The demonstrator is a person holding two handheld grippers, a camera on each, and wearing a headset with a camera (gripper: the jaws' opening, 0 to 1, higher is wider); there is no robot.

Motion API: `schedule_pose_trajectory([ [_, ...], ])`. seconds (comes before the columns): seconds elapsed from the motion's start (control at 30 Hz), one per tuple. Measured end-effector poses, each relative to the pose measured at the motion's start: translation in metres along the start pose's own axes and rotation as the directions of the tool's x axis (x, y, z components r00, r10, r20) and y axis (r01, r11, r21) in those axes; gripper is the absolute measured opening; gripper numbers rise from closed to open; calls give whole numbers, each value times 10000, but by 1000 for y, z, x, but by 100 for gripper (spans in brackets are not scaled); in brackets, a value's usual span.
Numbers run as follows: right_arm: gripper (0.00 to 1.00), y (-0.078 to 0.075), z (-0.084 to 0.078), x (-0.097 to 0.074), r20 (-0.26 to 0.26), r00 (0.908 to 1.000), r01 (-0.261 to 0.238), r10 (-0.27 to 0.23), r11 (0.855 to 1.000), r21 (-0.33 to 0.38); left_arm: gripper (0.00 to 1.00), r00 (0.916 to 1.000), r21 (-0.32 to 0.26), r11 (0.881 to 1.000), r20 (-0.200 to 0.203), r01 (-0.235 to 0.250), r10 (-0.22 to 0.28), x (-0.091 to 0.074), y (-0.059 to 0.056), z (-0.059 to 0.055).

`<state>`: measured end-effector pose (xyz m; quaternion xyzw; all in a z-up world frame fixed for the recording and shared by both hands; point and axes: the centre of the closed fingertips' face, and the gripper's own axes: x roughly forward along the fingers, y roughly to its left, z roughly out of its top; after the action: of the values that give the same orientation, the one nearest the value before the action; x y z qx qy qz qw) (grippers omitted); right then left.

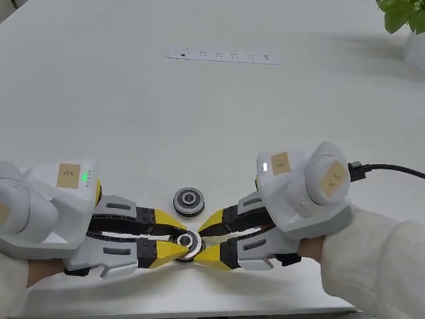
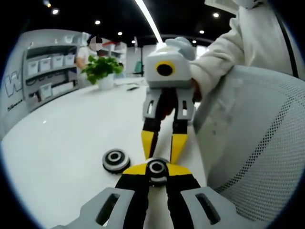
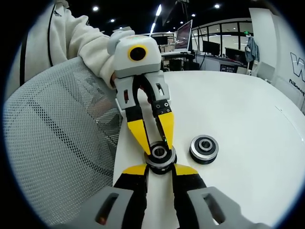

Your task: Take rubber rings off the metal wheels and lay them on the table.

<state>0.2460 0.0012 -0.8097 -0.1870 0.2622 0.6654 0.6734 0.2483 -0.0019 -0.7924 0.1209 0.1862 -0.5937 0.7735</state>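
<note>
At the front edge of the smooth white table (image 1: 279,133), a near wheel (image 1: 188,243), round with a shiny metal hub and a dark rubber ring, is clamped from opposite sides by the yellow-tipped jaws of the left gripper (image 1: 172,238) and the right gripper (image 1: 208,239). Just beyond, a second wheel (image 1: 188,201) is seen lying flat, its black ring on. Farther back a flat power strip (image 1: 224,56) is laid, and at the far right a leafy plant (image 1: 400,13) is held in a white pot (image 1: 416,50).
</note>
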Motion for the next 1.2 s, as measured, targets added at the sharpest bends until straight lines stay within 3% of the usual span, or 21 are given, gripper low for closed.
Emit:
schedule_pose_trajectory([
  [0.7,9,1,-3,-4,165,9995,-291,274,9926,1183,14,10000,-5,10000,17,2,-2,0,-1,0],
  [0.8,8,1,-3,-4,273,9990,-395,353,9845,1711,14,10000,-3,10000,20,3,-3,0,-1,0],
  [0.87,8,1,-4,-4,420,9982,-503,417,9713,2324,14,10000,2,10000,19,3,-3,0,-1,0],
  [1.0,6,0,-5,-5,600,9970,-646,494,9554,2883,14,10000,-2,10000,25,5,-5,0,-1,0],
  [1.07,1,-2,-6,-5,616,9971,-604,446,9563,2861,14,10000,-15,10000,22,4,-4,0,-1,0],
  [1.1,1,0,-5,-5,707,9962,-706,509,9474,3122,14,10000,-7,10000,26,4,-4,0,0,0],
  [1.2,1,0,-6,-5,622,9969,-655,492,9528,2964,14,10000,-8,10000,26,4,-4,0,0,0],
])
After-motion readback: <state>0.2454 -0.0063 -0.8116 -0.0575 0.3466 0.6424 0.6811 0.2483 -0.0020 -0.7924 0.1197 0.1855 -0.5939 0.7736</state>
